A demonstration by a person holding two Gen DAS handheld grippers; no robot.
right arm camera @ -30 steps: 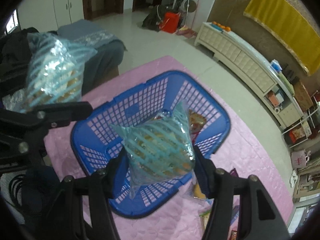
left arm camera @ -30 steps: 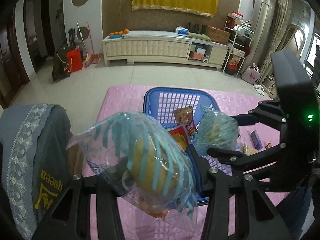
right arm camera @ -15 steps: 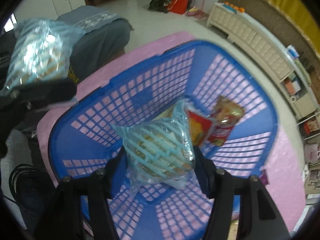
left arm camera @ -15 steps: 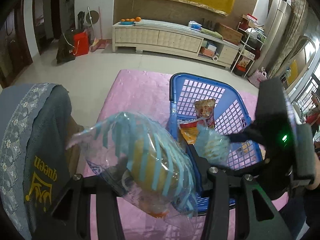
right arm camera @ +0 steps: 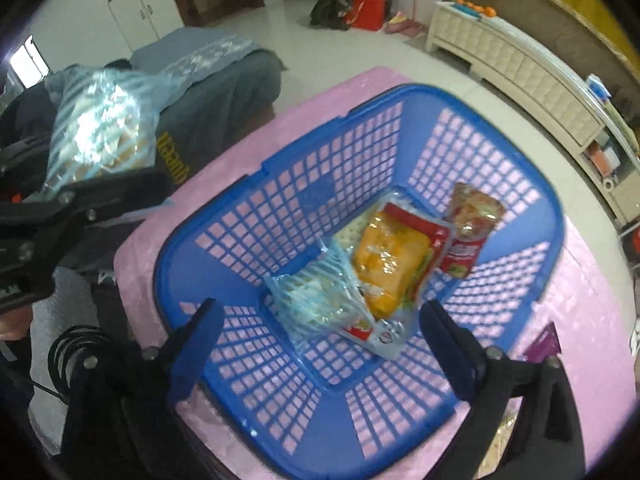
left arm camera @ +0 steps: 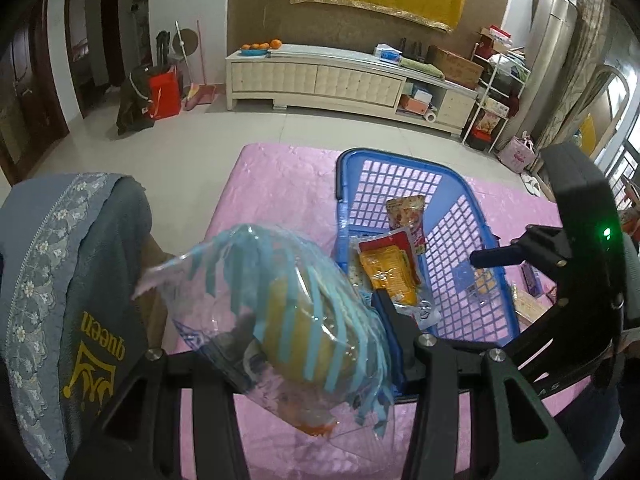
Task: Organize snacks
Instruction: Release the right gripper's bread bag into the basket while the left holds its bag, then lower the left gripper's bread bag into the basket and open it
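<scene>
Pink-clothed table [right arm camera: 592,320] carrying blue basket [right arm camera: 280,168] | right hand-held gripper [right arm camera: 320,332] opening wide, empty, striped bun bag [right arm camera: 316,300] lying inside basket | left hand-held gripper [left arm camera: 280,344] pinching second striped bag [left arm camera: 288,320]; advising lowering before releasing.

1. The left tool [left arm camera: 276,340] points down and squeezes a striped snack bag [left arm camera: 288,320] between its fingers.
2. The right tool [right arm camera: 320,336] points down, its jaws opening wide with nothing gripped.

A blue-striped clear snack bag [right arm camera: 320,300] lies, seemingly tilted, among packets in the blue basket [right arm camera: 280,184].
</scene>
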